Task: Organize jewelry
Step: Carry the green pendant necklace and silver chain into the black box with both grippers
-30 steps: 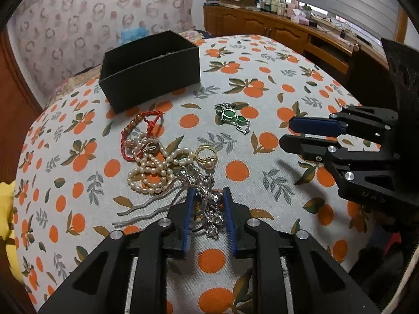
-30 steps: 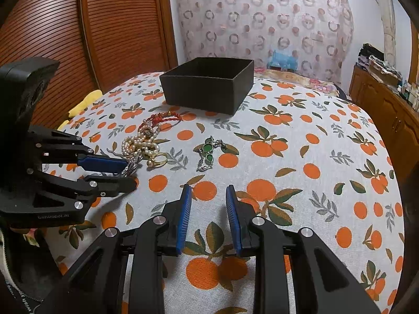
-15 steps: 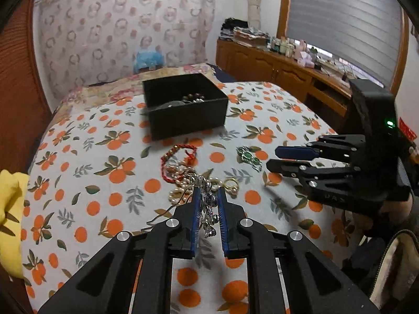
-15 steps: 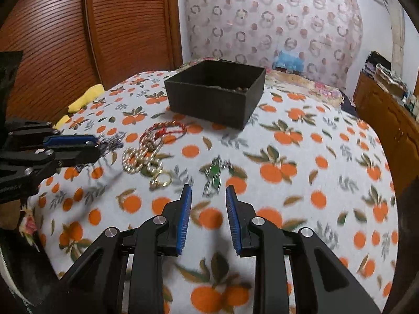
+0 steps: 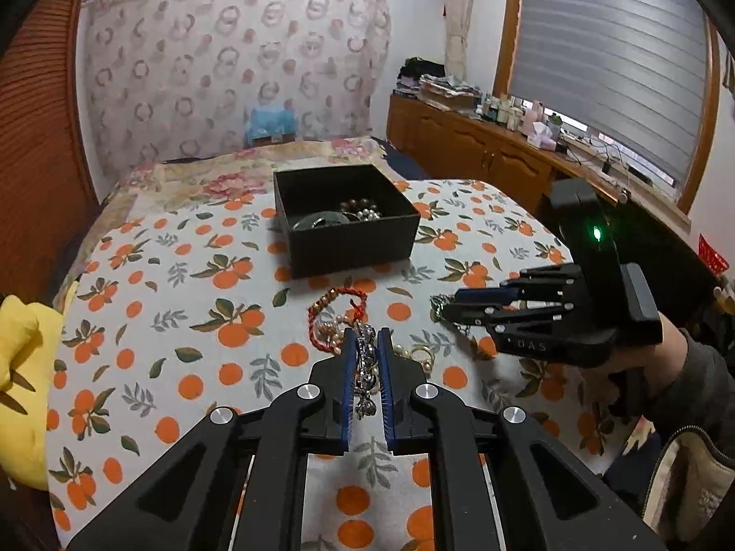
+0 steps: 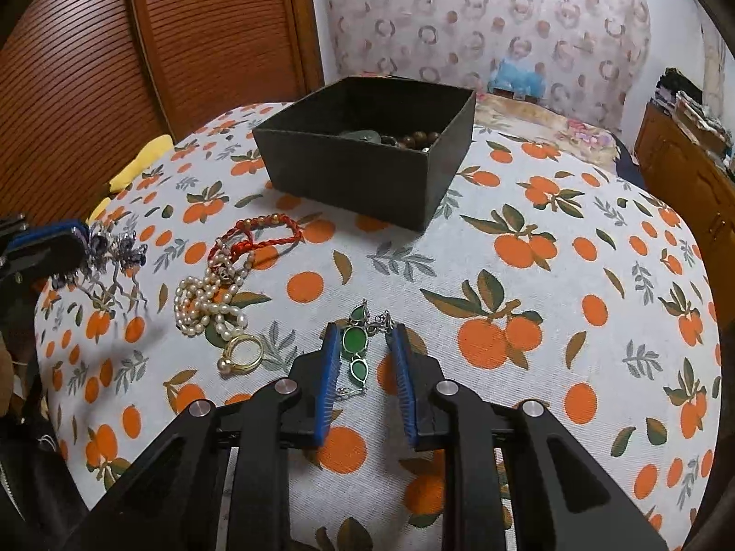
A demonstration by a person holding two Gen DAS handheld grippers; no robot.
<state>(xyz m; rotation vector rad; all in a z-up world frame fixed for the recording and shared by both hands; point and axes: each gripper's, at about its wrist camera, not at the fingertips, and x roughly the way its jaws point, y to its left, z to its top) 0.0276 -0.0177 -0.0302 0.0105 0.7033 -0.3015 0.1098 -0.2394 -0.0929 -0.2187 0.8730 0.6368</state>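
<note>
My left gripper (image 5: 366, 335) is shut on a silver pronged hair ornament (image 5: 365, 367) and holds it above the cloth; in the right wrist view the ornament (image 6: 115, 248) hangs from that gripper (image 6: 85, 243) at the left edge. My right gripper (image 6: 364, 335) sits low over a green-stone bracelet (image 6: 354, 340). Its jaws are closing, and the bracelet lies between the pads without touching them. The black box (image 5: 349, 234) behind holds beads and other pieces. A pearl necklace (image 6: 206, 303), a red cord bracelet (image 6: 266, 234) and a gold ring (image 6: 243, 351) lie loose on the cloth.
The table wears an orange-print cloth (image 6: 551, 275). A yellow cloth (image 5: 18, 367) lies off its left edge. A wooden cabinet (image 5: 482, 160) with clutter stands under the window. A person's hand (image 5: 643, 367) holds the right gripper.
My left gripper shut on the silver ornament and lifted it off the jewellery pile. My right gripper moved in over the green bracelet and its jaws narrowed.
</note>
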